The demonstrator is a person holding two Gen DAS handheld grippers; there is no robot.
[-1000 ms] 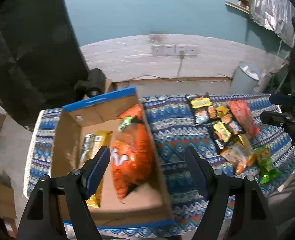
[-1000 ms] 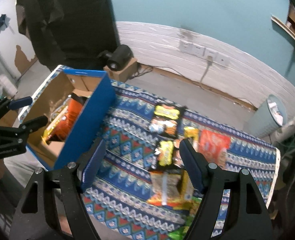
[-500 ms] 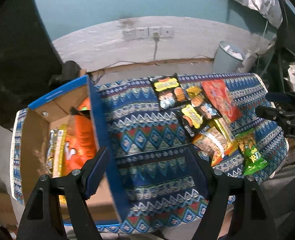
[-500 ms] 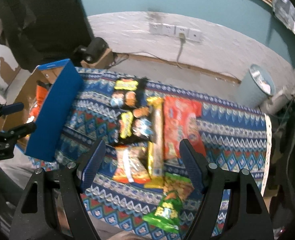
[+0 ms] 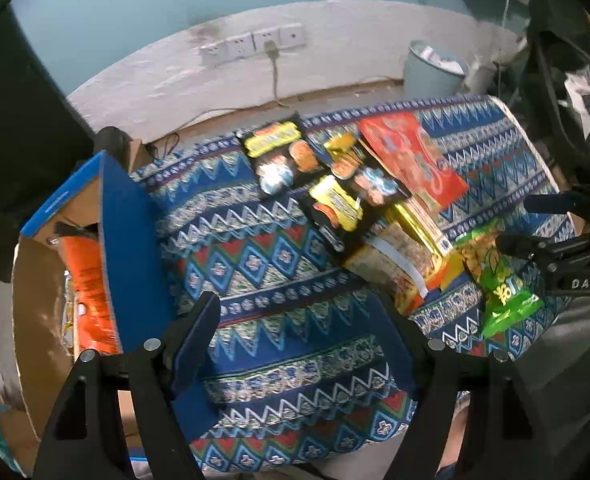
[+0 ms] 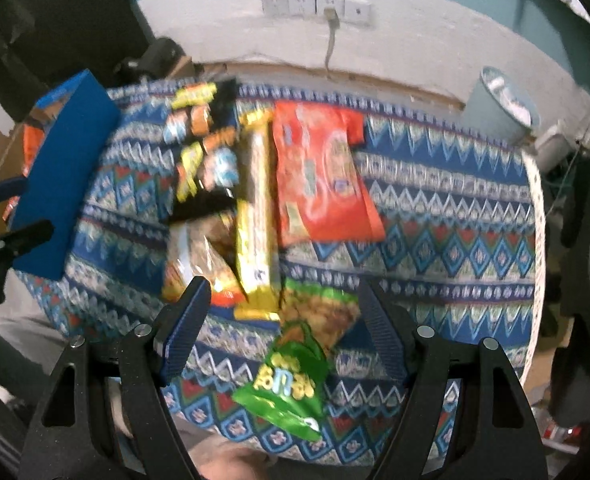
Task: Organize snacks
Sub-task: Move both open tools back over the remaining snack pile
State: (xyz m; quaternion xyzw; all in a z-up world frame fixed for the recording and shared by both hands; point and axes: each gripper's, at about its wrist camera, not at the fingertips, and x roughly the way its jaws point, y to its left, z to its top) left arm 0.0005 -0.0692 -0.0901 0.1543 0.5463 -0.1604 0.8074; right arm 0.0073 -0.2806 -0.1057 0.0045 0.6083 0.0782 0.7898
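A cardboard box with blue sides (image 5: 123, 240) (image 6: 61, 184) stands at the table's left end, an orange snack bag (image 5: 89, 280) inside it. Loose snacks lie on the patterned cloth: two black packs (image 5: 279, 156) (image 6: 199, 136), a red-orange bag (image 5: 411, 156) (image 6: 319, 172), a long yellow bar (image 6: 257, 212), a clear nut pack (image 5: 391, 264) (image 6: 199, 256) and a green bag (image 5: 499, 280) (image 6: 295, 372). My left gripper (image 5: 299, 340) is open and empty over bare cloth beside the box. My right gripper (image 6: 283, 320) is open above the green bag, touching nothing.
The table is covered by a blue patterned cloth (image 5: 263, 248) (image 6: 447, 200). A pale blue waste bin (image 5: 431, 68) (image 6: 503, 104) stands on the floor behind the table's right end. Wall sockets with a cable (image 6: 327, 6) sit on the wall behind. A dark speaker (image 6: 163, 56) is behind the box.
Both grippers have swung rightward from the box side and come lower. The left view has gone from looking into the box to the cloth; the right now hangs over the green bag.
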